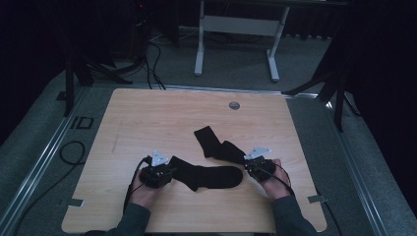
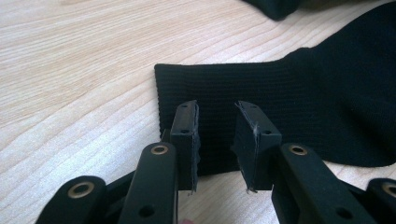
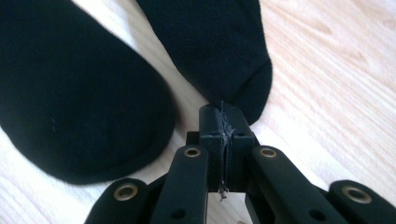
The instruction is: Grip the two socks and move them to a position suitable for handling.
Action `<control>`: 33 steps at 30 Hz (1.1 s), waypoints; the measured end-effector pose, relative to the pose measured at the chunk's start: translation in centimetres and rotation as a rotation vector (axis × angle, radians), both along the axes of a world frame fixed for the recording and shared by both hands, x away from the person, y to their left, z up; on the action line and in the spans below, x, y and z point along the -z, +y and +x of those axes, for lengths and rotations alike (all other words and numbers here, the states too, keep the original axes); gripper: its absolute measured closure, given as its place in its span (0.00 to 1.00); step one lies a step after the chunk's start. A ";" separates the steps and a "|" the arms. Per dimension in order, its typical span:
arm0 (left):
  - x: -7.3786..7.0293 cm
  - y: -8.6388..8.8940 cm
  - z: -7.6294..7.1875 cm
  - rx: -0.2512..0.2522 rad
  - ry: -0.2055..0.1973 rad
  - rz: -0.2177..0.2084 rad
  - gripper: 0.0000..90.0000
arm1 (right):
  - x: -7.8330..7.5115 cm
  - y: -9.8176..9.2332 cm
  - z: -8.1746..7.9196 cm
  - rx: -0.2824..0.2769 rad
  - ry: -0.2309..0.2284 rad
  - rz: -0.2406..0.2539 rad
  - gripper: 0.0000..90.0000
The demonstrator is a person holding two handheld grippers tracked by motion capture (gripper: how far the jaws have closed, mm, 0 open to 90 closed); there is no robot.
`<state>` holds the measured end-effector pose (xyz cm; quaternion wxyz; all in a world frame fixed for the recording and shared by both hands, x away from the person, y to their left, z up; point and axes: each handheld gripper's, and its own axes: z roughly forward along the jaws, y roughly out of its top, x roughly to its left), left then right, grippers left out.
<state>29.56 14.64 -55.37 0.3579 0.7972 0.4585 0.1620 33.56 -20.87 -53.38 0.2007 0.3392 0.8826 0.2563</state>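
near sock (image 1: 206,176): lies flat on the desk (image 1: 147,123), near the front edge, between the two hands; cuff to the left, toe to the right.
far sock (image 1: 216,143): lies diagonally, cuff toward the far middle of the desk, toe at the right.
left tongs (image 2: 215,140): spread part way, straddling the near sock's (image 2: 289,102) cuff edge; pads not pressing on the cloth.
right tongs (image 3: 223,140): pressed together, pinching the toe tip of the far sock (image 3: 219,51); a thin fold of knit sits between the pads.
gap: the near sock's rounded toe (image 3: 70,93) lies just beside the right tongs, apart from the pinched sock.
handling: both socks look light, soft and limp; they will sag and fold when lifted, no breakage risk. Knit looks grippy, not slippery.
where to grip: ribbed cuff is the thickest, firmest edge; take a full bite across it, not just the rim. Toe pinch is shallow and could slip if tugged.
risk: dragging one sock may snag and shift the other where they lie close.
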 end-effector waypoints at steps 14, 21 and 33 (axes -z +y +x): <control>0.0 0.2 0.2 -0.010 0.001 0.002 0.78 | 0.6 -4.1 0.0 0.075 0.051 0.003 0.93; 0.1 0.2 0.3 -0.010 0.002 -0.001 0.78 | -1.2 -4.9 0.3 0.080 0.045 0.096 0.62; 0.0 0.2 0.3 -0.006 -0.002 -0.005 0.76 | -3.4 0.1 3.1 -0.009 0.038 0.180 0.57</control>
